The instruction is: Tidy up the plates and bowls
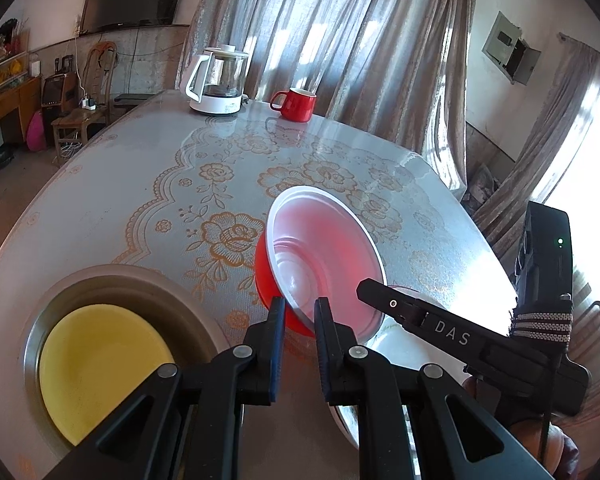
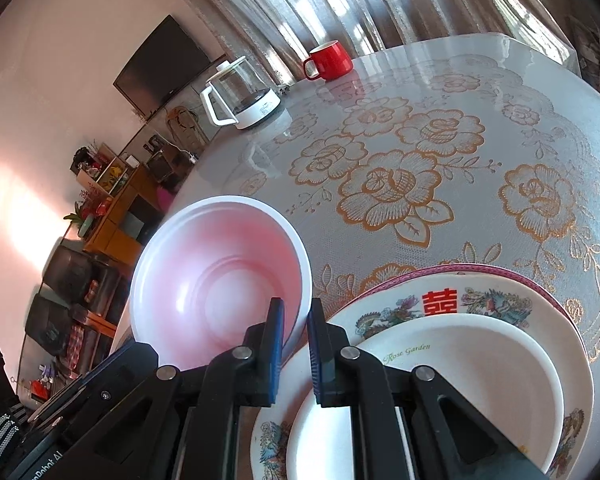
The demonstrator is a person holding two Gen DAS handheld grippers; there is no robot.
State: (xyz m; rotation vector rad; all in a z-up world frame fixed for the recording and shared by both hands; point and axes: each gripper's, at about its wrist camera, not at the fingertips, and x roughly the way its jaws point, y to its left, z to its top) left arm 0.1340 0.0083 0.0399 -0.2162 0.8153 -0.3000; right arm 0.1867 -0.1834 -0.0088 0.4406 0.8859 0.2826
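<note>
A red bowl (image 1: 278, 280) with a white inside is held tilted above the table (image 1: 148, 184). Its near rim is pinched between the fingers of the left gripper (image 1: 299, 312), one finger outside the red wall and one inside. In the right wrist view the same bowl (image 2: 220, 280) is seen with its rim pinched by the right gripper (image 2: 295, 316), one finger inside the bowl and the other outside. Nothing is seen inside the bowl.

To the left of the bowl, a metal basin (image 1: 112, 280) is seen on the table, and a yellow plate (image 1: 100, 364) lies inside it.

Below the right gripper a stack of plates is seen: a plain white plate (image 2: 460, 360) lies on a flowered plate (image 2: 440, 300) bearing a red character, and under these a plate with a purple rim (image 2: 480, 269) shows at the far edge.

At the far side of the table a glass kettle (image 1: 220, 80) on a white base and a red mug (image 1: 296, 104) are set near each other, before the curtains (image 1: 340, 40). What the kettle and mug contain cannot be told.
</note>
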